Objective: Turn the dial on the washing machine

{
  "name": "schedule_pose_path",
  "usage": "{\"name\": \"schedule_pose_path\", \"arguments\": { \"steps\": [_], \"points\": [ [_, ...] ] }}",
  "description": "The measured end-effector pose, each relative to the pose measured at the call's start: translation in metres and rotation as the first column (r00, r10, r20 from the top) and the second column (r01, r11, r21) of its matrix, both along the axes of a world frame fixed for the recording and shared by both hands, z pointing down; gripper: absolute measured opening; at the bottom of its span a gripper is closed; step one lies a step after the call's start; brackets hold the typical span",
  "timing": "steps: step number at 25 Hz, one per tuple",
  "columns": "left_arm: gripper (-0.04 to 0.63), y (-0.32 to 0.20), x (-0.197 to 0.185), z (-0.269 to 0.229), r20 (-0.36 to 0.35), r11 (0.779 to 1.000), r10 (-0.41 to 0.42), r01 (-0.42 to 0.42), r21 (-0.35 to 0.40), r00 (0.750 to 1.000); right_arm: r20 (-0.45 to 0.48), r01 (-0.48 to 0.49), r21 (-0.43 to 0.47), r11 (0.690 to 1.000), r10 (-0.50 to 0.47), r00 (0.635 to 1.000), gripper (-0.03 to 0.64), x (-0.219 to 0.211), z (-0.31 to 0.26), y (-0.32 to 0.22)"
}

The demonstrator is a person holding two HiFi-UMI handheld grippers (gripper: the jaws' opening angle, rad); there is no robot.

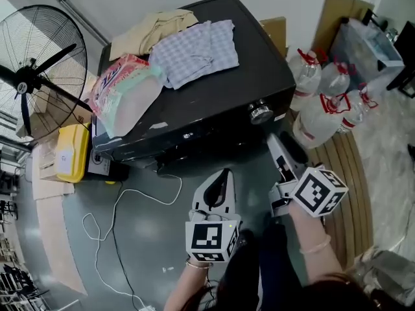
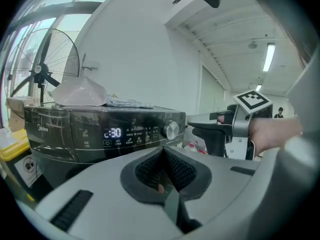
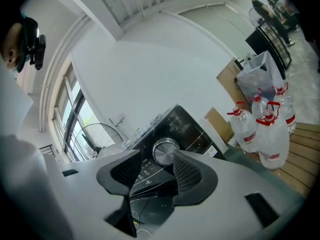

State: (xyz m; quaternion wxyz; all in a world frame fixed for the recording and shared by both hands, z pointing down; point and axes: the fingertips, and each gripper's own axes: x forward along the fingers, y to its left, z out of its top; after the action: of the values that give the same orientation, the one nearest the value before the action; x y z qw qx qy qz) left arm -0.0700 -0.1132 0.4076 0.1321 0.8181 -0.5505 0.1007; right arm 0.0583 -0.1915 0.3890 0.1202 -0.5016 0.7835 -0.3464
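Observation:
The black washing machine (image 1: 214, 102) stands ahead, with its silver dial (image 1: 261, 112) at the right end of the front panel. My right gripper (image 1: 277, 146) is just below and in front of the dial, a short gap away. In the right gripper view the dial (image 3: 165, 151) shows between the spread pads of that gripper (image 3: 156, 170), which is open and touches nothing. My left gripper (image 1: 224, 177) hangs lower, to the left, away from the machine. The left gripper view shows it (image 2: 162, 169) shut and empty, with the dial (image 2: 171, 129) and lit display (image 2: 113, 133) beyond.
Clothes (image 1: 194, 47) and a detergent bag (image 1: 126, 89) lie on the machine's top. Left of it stand a large fan (image 1: 39, 70) and a yellow box (image 1: 71, 151). Water bottles (image 1: 324, 102) sit on a wooden pallet (image 1: 350, 167) to the right. A white cable (image 1: 117, 206) trails over the floor.

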Motion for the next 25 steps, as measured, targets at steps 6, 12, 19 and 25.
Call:
{"name": "schedule_pose_path", "arguments": {
  "steps": [6,12,19,25],
  "points": [
    [0.017,0.015,-0.006,-0.025,-0.023,1.0,-0.009,0.008,-0.03,1.0,-0.141,0.056,0.028,0.998,-0.052,0.989,0.19,-0.004,-0.026,0.024],
    [0.017,0.036,-0.012,-0.05,-0.031,0.999,0.0,-0.002,-0.053,1.0,-0.315,0.108,0.033,0.994,-0.092,0.945,0.143,-0.014,-0.049,0.05],
    [0.017,0.058,-0.015,-0.066,-0.035,0.998,0.004,-0.006,-0.064,0.999,-0.452,0.188,0.103,0.977,-0.122,0.884,0.103,-0.036,-0.087,0.075],
    [0.017,0.076,-0.025,-0.089,-0.053,0.997,-0.045,0.042,-0.063,0.998,-0.494,0.213,0.137,0.967,-0.119,0.861,0.037,-0.046,-0.11,0.097]
  ]
}}
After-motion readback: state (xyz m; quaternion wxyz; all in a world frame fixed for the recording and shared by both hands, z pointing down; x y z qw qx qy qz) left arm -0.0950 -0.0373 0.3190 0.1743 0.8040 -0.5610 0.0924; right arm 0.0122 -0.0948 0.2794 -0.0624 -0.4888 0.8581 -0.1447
